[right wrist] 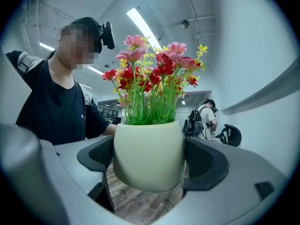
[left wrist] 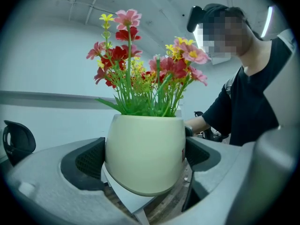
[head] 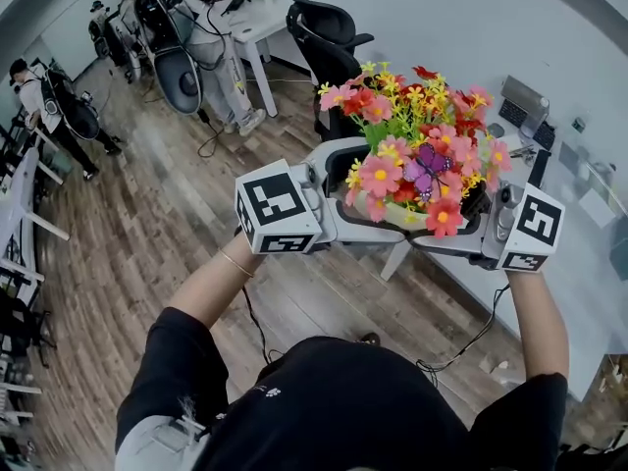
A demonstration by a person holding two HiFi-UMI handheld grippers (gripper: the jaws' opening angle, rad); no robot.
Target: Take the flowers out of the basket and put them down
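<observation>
Pot (left wrist: 143,144), hidden overhead by flowers (head: 417,155), seems clamped by left tool (left wrist: 145,158) and right tool (right wrist: 149,161).

The person's black short-sleeved shirt (head: 334,400) shows a white mark (head: 265,392), perhaps a logo, at seven o'clock; the grey left gripper (left wrist: 145,157) and right gripper (right wrist: 149,157) bear black-white marker cubes (head: 278,209).

A wood-plank floor (head: 137,234) runs through the room. A black office chair (head: 329,37) stands near a white table (head: 260,23), with 1 person (head: 221,52) standing beside it. Another person (head: 44,96) with a dark backpack is at the far left. At the right, a pale tabletop (head: 579,273) carries a grey device (head: 523,101), and a black cable (head: 471,346) trails over the floor nearby
</observation>
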